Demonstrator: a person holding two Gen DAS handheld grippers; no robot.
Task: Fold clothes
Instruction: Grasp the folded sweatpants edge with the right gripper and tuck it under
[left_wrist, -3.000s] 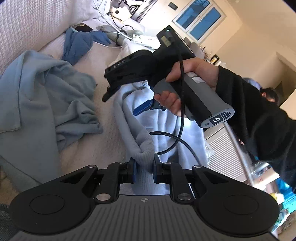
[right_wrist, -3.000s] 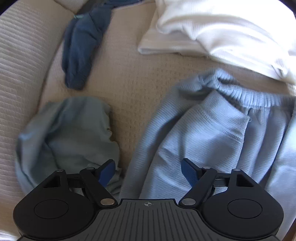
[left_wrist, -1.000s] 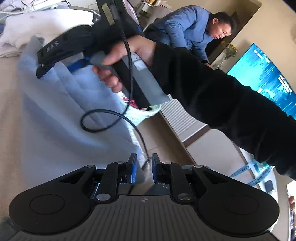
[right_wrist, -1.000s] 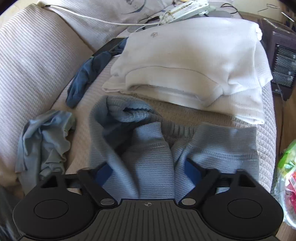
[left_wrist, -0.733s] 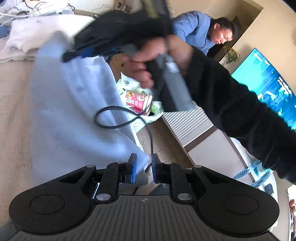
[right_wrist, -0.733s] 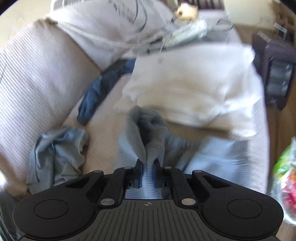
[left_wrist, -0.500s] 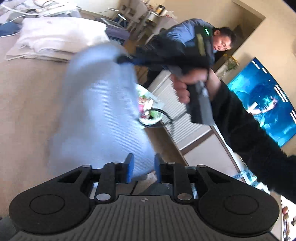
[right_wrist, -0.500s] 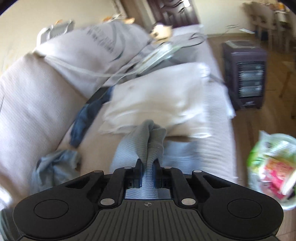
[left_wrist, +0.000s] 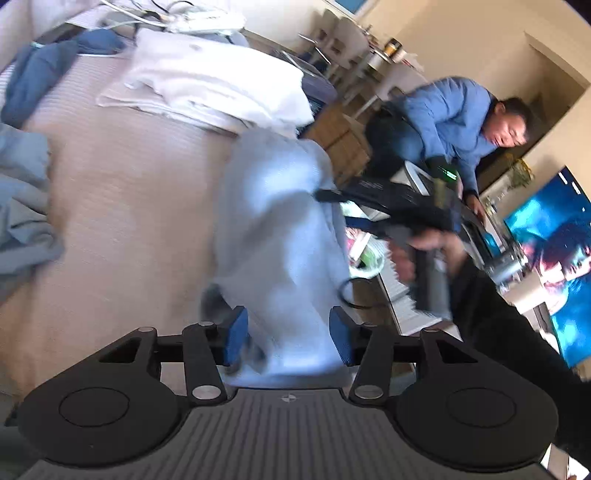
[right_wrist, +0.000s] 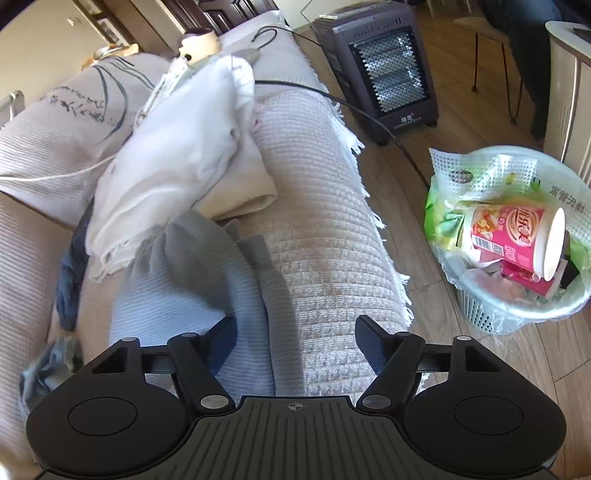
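Observation:
A light blue knit garment (left_wrist: 280, 240) lies in a long heap on the beige sofa (left_wrist: 122, 221). Its near end runs between the fingers of my left gripper (left_wrist: 288, 336). The jaws are opening and the pads stand clear of the cloth. In the right wrist view the same garment (right_wrist: 192, 280) rests on the sofa cover (right_wrist: 325, 221), partly under the left finger. My right gripper (right_wrist: 297, 343) has opening jaws with nothing pinched. From the left wrist view, the right gripper (left_wrist: 343, 208) hangs just off the garment's far right side, held by a hand in a black sleeve.
Folded white clothes (right_wrist: 177, 158) sit beyond the garment. A dark blue garment (left_wrist: 37, 70) and a crumpled grey-blue one (left_wrist: 22, 206) lie at the left. On the floor right of the sofa edge stand a heater (right_wrist: 384, 70) and a full waste basket (right_wrist: 517, 236). A person in blue (left_wrist: 443, 110) sits behind.
Half a second ago both grippers were shut on the raised blue garment. Both have since opened, and the garment has dropped onto the sofa. The right gripper has swung toward the sofa's edge.

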